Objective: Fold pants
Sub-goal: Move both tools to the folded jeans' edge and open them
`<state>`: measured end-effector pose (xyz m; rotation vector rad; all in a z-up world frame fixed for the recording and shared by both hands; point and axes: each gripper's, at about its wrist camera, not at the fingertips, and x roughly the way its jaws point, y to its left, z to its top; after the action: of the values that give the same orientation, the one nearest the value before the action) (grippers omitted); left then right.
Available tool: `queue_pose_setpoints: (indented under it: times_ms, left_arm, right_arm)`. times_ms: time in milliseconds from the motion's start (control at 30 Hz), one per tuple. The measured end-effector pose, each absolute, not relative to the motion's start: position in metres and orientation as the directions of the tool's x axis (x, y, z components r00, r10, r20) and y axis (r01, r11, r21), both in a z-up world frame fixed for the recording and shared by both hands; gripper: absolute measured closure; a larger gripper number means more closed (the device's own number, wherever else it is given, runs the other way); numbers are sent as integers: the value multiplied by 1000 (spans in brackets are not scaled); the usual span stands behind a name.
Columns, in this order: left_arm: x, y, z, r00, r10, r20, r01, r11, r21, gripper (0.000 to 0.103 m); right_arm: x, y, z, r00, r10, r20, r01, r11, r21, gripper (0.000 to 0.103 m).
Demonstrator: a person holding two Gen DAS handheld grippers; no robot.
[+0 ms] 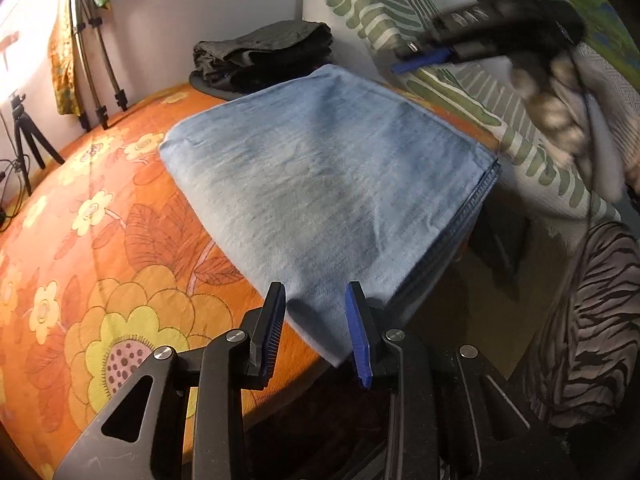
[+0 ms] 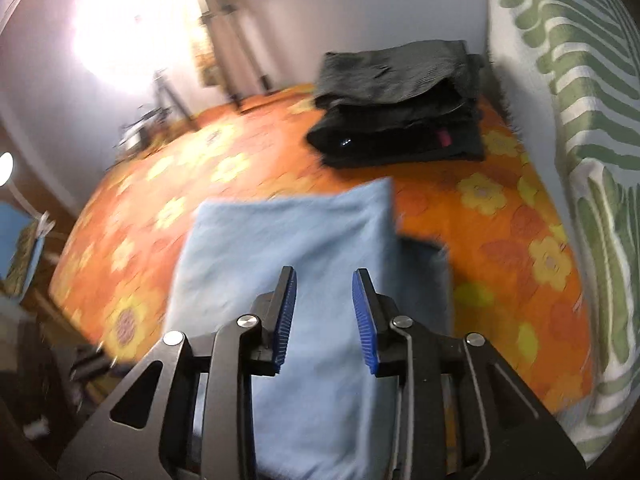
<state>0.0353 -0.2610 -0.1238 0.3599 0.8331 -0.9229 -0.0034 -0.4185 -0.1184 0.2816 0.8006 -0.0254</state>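
Folded light-blue denim pants (image 1: 320, 176) lie on the orange floral bedspread (image 1: 100, 280).
Your left gripper (image 1: 316, 304) and right gripper (image 2: 325, 290) hover over them, jaws apart, holding nothing.

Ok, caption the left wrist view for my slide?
Open left tongs at the near edge of folded blue pants on a floral bedspread, dark folded clothes behind.

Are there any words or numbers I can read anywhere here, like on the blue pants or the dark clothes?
None can be read.
Light blue pants: no label showing.
Dark folded clothes: a small pink tag, too blurred to read.
Orange flowered bedspread: pattern only.
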Motion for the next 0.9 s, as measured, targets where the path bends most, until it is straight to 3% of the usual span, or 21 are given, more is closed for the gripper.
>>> queue_pose_setpoints:
  times_ms: [267,367,467,533,600,700,800,900]
  left_arm:
    - [51,-248,-114,327,-553,-766,773,623,-120,74]
    - [67,-240,-107,346,-555,-756,724,671,-161,73]
    - [82,-233,-101,363,-554,-749,673,712,-200,61]
    - [94,-229,-98,361,-552,-751,640,733,-231,61]
    - [108,-229,-98,352,-548,-759,605,752,-262,61]
    - [127,-229,-101,337,-546,-767,557,772,-306,60]
    - [146,-231,-110,298,-565,-769,501,779,-378,56]
    - [156,-238,-122,277,-560,-781,482,784,-392,56]
  right_arm:
    - [-28,-417,-176,530,58,-846,141,978,155,72]
    - [-37,-426,-180,524,103,-846,128,972,198,72]
    - [-45,-432,-174,517,111,-848,116,973,198,72]
    - [-50,-440,-165,544,102,-833,132,970,204,70]
    - [-53,-451,-154,589,86,-803,156,963,218,46]
    - [-50,-466,-142,652,36,-757,196,957,214,24]
    - [-40,-485,-136,703,37,-710,230,933,276,7]
    - [-20,-496,-146,691,84,-718,223,920,322,3]
